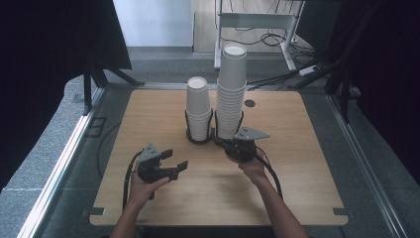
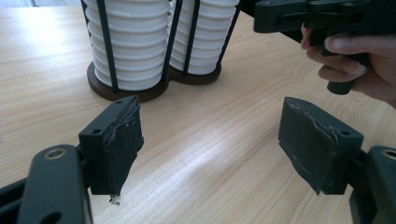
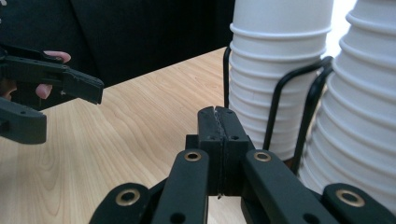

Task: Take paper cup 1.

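My right claw (image 3: pixel 219 154) is pressed together, empty, beside the tall cup stack (image 1: pixel 231 94); my left claw (image 2: pixel 210 149) gapes apart. I'd spread the right before nudging in

A light wooden table top with rounded corners (image 1: pixel 297 163) is set on grey carpeted floor (image 1: pixel 44 153). Black curtains (image 1: pixel 44 44) are hung at nine and three o'clock. A white metal desk frame (image 1: pixel 255 22) is seen at twelve o'clock, with cables beneath.
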`<state>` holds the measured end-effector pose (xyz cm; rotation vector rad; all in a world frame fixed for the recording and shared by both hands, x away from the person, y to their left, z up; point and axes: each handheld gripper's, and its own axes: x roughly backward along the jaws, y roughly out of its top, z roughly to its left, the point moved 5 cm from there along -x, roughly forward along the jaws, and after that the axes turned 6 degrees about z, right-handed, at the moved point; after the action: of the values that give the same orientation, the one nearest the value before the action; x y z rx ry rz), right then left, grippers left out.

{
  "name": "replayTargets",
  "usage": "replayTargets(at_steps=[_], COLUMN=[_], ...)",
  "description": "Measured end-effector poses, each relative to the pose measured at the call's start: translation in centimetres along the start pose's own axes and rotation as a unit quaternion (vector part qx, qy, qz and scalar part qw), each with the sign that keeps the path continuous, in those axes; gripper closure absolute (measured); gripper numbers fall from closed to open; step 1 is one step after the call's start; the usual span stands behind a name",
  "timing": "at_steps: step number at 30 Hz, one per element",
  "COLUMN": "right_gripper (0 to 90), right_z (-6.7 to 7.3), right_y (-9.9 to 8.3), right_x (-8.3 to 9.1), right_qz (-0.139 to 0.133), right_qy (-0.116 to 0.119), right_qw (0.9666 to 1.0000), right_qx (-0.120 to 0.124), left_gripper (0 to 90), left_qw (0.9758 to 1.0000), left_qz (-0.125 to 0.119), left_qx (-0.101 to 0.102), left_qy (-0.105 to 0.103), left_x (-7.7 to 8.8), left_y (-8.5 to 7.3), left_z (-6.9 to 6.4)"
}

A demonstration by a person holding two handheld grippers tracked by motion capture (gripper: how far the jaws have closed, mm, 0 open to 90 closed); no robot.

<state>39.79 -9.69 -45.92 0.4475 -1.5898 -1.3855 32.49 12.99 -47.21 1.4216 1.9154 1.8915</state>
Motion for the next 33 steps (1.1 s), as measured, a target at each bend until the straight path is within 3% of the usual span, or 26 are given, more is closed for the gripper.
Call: replayTargets(at_steps=[7, 14, 18, 22, 33], right_gripper=[89.4, 89.4, 89.4, 89.4, 89.2], right_z=[0.1, -0.2, -0.4, -0.3, -0.6], right_y=[1.1, 1.8, 1.8, 1.8, 2.6], right_x=[-1.2, -2.2, -3.0, -3.8, -5.4], right_qz=[0.008, 0.002, 0.005, 0.012, 0.013], right_qy=[0.005, 0.008, 0.007, 0.009, 0.007], right_qw=[0.9999, 1.0000, 0.9999, 0.9998, 0.9998], right_qx=[0.009, -0.004, -0.012, -0.012, -0.011], left_gripper=[21.2, 19.7, 19.4, 16.9, 16.0], left_qw=[1.0000, 0.9999, 0.9999, 0.9999, 0.9999], left_qz=[-0.001, -0.009, -0.011, -0.012, -0.010], left_qx=[0.002, 0.008, 0.006, -0.003, 0.002], left_qy=[-0.006, 0.005, -0.002, 0.010, 0.007], left_x=[-0.1, 0.2, 0.2, 0.0, -0.2], left_y=[0.2, 0.7, 1.1, 1.8, 3.0], left_z=[-0.1, 0.3, 0.4, 0.4, 0.9])
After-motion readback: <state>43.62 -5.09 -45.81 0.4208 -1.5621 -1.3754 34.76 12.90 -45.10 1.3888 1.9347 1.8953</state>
